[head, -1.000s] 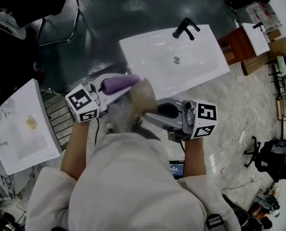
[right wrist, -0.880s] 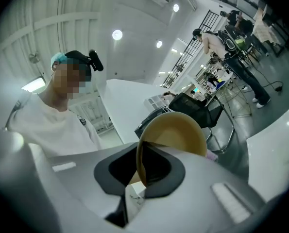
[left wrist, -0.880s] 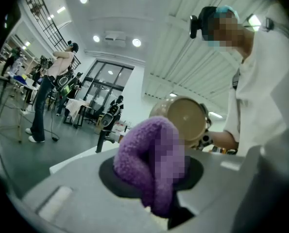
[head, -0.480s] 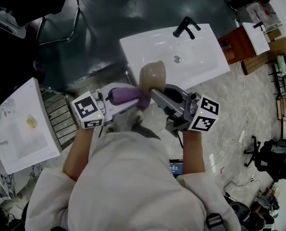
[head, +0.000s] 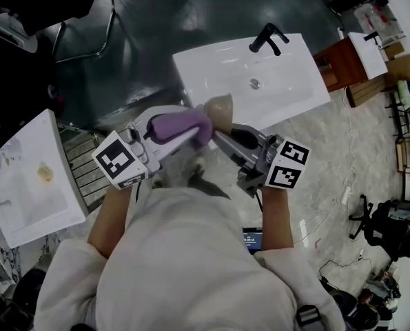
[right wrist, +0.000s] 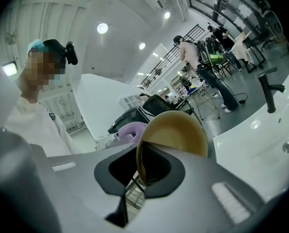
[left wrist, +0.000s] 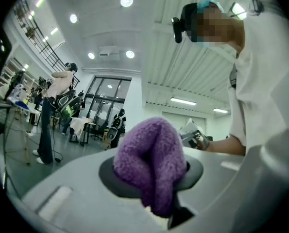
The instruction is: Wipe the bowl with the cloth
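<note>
In the head view my left gripper (head: 191, 131) is shut on a folded purple cloth (head: 180, 124) and held in front of my chest. The cloth's end lies against the left side of a tan bowl (head: 218, 107). My right gripper (head: 218, 133) is shut on the bowl's rim and holds it tilted on its side. The left gripper view shows the cloth (left wrist: 151, 159) bulging out between the jaws of the left gripper (left wrist: 156, 188). In the right gripper view the bowl (right wrist: 176, 132) stands clamped in the right gripper (right wrist: 139, 164), with the cloth (right wrist: 132, 130) just behind its left edge.
A white sink basin (head: 287, 95) with a black faucet (head: 267, 38) stands just ahead of the bowl. A white table (head: 25, 192) is at the left with a metal rack (head: 87, 167) beside it. Wooden furniture (head: 342, 64) and clutter line the right side.
The bowl was lifted up from in front of my chest toward the sink. The left gripper swung the cloth to the bowl's left side and rose a little.
</note>
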The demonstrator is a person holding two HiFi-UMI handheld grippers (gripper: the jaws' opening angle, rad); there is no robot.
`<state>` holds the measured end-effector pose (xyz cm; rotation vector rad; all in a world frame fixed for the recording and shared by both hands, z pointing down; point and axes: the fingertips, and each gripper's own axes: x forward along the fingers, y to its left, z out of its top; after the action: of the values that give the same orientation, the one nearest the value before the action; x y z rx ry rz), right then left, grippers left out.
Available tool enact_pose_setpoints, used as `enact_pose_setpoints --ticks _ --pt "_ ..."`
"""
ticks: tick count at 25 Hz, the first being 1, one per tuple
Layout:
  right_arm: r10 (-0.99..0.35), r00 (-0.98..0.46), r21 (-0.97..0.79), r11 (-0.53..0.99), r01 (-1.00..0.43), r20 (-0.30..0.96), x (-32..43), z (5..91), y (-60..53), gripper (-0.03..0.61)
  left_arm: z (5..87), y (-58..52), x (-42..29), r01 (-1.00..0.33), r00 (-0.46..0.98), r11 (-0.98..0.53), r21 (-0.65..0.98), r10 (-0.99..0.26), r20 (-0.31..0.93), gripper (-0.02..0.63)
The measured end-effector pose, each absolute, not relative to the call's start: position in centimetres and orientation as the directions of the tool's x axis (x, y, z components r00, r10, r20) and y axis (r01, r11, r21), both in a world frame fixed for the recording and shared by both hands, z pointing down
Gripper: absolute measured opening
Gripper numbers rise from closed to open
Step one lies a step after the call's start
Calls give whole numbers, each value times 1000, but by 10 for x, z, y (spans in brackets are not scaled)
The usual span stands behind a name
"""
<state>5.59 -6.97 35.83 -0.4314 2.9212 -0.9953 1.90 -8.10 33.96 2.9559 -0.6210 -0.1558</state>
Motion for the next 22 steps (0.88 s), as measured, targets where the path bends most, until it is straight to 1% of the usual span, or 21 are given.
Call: enact_pose_setpoints --ticks 7,12,14,22 --pt "-224 -974 -603 774 -195 28 50 349 -62 17 328 -104 7 -512 855 -855 86 -517 -45 109" --pt "-218 -973 -662 740 -115 -74 51 338 -61 17 341 -115 -1 -559 829 -828 49 -559 11 109" --pt "-227 -969 -666 739 -104 -101 51 331 -62 17 349 -115 -1 -560 828 -827 45 -559 36 109" --pt "-337 -938 -683 705 -191 -86 70 327 -81 17 367 -95 18 -484 873 -874 39 -479 94 109"
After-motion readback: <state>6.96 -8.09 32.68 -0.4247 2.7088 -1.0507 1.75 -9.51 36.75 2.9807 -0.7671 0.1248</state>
